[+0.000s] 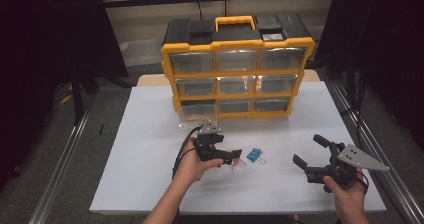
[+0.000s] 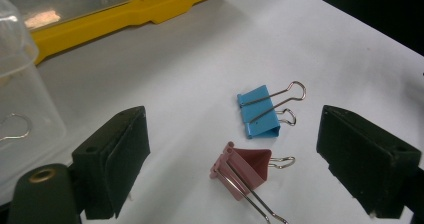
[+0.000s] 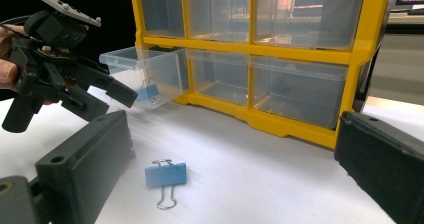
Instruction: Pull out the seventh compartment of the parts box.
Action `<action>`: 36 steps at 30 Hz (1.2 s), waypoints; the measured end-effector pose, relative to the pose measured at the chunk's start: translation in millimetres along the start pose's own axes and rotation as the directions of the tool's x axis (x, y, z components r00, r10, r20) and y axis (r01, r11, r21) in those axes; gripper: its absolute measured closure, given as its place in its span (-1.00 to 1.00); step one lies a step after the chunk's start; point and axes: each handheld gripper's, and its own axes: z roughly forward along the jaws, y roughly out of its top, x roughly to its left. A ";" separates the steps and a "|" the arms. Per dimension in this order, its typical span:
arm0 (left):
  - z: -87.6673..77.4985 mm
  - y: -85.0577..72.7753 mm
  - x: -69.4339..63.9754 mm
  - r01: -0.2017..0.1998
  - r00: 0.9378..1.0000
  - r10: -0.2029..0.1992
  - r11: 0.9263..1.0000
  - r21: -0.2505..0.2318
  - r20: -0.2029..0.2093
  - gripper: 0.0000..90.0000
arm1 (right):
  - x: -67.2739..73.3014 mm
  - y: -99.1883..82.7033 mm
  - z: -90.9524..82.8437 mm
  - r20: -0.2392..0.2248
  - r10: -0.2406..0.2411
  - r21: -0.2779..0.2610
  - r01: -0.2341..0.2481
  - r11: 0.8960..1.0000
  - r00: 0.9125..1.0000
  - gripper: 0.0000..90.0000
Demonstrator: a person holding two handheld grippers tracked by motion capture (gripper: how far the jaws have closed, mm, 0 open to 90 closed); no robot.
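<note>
Left gripper, fingers spread, straddles the pink binder clip, which lies tipped over, wire handles pointing toward the camera.

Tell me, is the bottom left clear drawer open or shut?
Open: the clear plastic drawer sticks out of the yellow plastic organiser.

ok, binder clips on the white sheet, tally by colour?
Blue metal binder clip: 1
Pink metal binder clip: 1
Total on the sheet: 2
A third clip, blue, lies inside the pulled-out clear plastic drawer, not counted.
</note>
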 end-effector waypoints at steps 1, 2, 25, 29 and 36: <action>-0.2 -0.1 -0.5 -0.009 1.000 0.009 1.000 0.007 -0.011 -0.69 | 0.0 0.0 0.1 -0.002 0.000 0.001 0.000 1.000 1.000 -0.97; -0.2 -0.3 -0.6 -0.012 1.000 0.012 1.000 0.007 -0.012 -0.69 | 0.3 0.1 0.3 -0.002 0.001 0.001 -0.001 1.000 1.000 -0.97; 8.2 -10.8 -7.7 -0.090 0.996 0.089 0.995 0.044 0.013 -0.36 | -0.3 0.4 0.3 -0.004 0.003 -0.001 -0.003 1.000 1.000 -0.96; 11.2 -13.3 -6.5 -0.098 0.995 0.097 0.994 0.042 0.023 -0.28 | -0.3 0.6 0.8 -0.003 0.009 -0.003 -0.009 1.000 1.000 -0.96; 13.5 -16.7 -5.1 -0.135 0.991 0.134 0.989 0.059 0.021 0.05 | -0.8 0.4 1.3 -0.008 0.003 0.000 -0.003 1.000 1.000 -0.96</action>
